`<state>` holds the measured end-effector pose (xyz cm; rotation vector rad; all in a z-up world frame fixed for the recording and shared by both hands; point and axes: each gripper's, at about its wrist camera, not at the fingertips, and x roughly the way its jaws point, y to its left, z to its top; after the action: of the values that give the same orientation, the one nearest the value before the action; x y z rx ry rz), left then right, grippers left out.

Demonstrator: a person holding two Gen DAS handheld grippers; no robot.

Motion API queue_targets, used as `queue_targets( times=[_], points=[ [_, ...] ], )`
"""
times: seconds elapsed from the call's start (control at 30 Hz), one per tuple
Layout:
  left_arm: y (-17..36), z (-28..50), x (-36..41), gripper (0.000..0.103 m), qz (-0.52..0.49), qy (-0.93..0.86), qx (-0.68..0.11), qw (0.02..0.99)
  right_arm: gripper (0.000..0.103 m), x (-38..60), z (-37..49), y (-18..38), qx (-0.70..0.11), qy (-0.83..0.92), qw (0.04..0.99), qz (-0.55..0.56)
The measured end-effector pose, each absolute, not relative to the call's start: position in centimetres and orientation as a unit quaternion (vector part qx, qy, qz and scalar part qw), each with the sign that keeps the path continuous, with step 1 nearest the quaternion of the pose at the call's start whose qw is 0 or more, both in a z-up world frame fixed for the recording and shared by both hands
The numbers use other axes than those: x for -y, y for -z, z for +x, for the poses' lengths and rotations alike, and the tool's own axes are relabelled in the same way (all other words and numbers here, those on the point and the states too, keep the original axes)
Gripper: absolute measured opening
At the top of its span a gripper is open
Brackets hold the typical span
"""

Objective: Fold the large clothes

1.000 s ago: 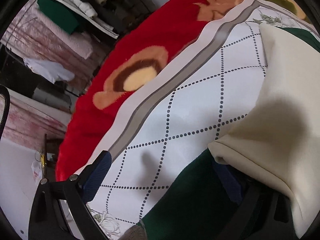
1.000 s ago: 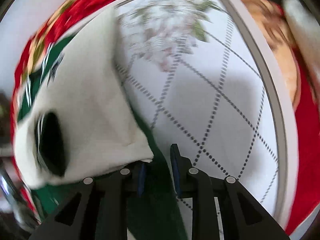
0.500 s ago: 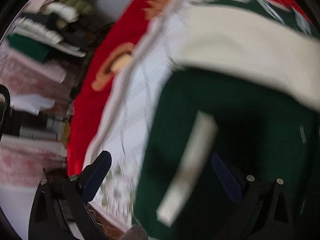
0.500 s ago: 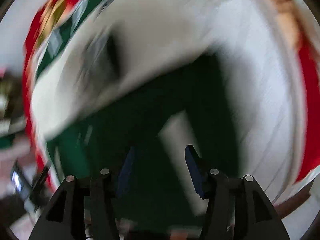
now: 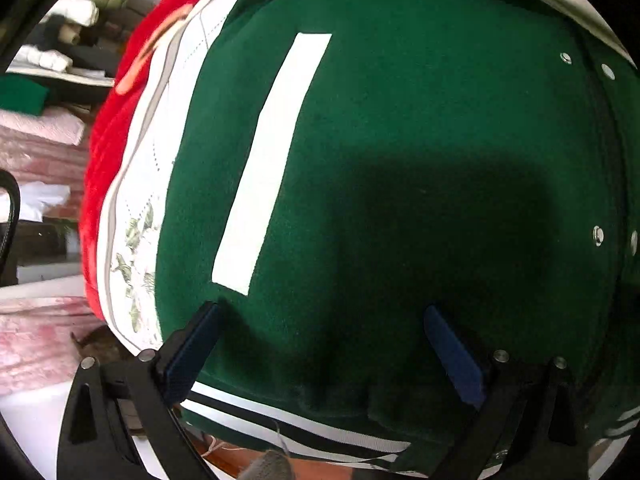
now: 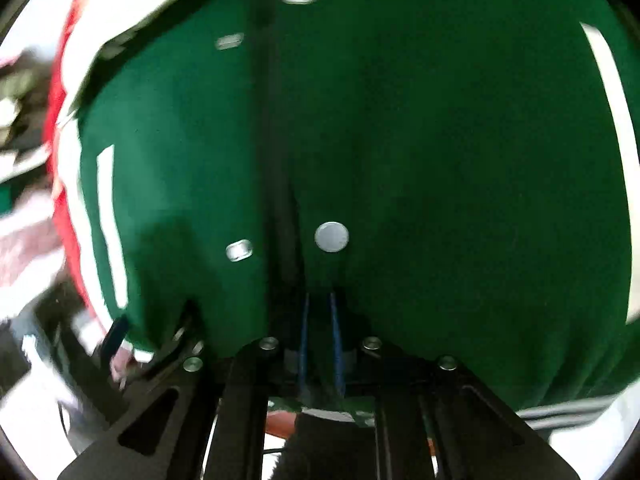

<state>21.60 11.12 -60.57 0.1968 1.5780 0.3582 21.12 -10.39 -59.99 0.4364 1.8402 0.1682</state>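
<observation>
Left wrist view: green jacket (image 5: 400,160) lies spread on the bed, over the white patterned sheet (image 5: 132,208) and red blanket (image 5: 104,140). Landmark: the jacket's white pocket strip (image 5: 272,160). Left hand-held gripper (image 5: 320,344) sits just below that strip, above the striped hem (image 5: 304,428), jaws wide apart, nothing between the pads; cloth lies under them only.

Right wrist view: right hand-held gripper (image 6: 320,344) is closing at the hem by the front opening, just below a metal snap (image 6: 331,237), far from the strip. A thin fold of green cloth appears pinched between the blue pads.

Risks, judged: thin bite may slip once lifted. Left side unheld, so a one-sided pull would skew the fold. The pinch may catch one front layer only, or the sheet beneath.
</observation>
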Motion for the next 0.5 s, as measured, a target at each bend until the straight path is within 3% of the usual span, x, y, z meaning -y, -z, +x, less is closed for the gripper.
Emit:
queue_targets(
  times=[0.3, 0.4, 0.43, 0.47, 0.5],
  points=[
    [58.1, 22.1, -13.9, 0.103, 0.064, -0.177, -0.69, 0.699, 0.016, 12.7, 22.3, 59.5, -0.766, -0.12, 0.525, 0.351],
    [58.2, 22.4, -14.7, 0.103, 0.062, -0.187, -0.691, 0.696, 0.021, 9.7, 21.8, 63.7, -0.791, -0.134, 0.467, 0.371],
    [58.2, 22.6, -14.9, 0.103, 0.061, -0.189, -0.691, 0.695, 0.021, 9.6, 21.6, 64.8, -0.79, -0.132, 0.461, 0.381],
    [58.1, 22.6, -15.2, 0.103, 0.061, -0.19, -0.691, 0.694, 0.005, 9.1, 21.7, 65.1, -0.787, -0.125, 0.468, 0.383],
    [57.8, 22.7, -15.3, 0.103, 0.059, -0.192, -0.69, 0.695, 0.0, 8.4, 22.2, 64.6, -0.784, -0.124, 0.487, 0.364]
  ],
)
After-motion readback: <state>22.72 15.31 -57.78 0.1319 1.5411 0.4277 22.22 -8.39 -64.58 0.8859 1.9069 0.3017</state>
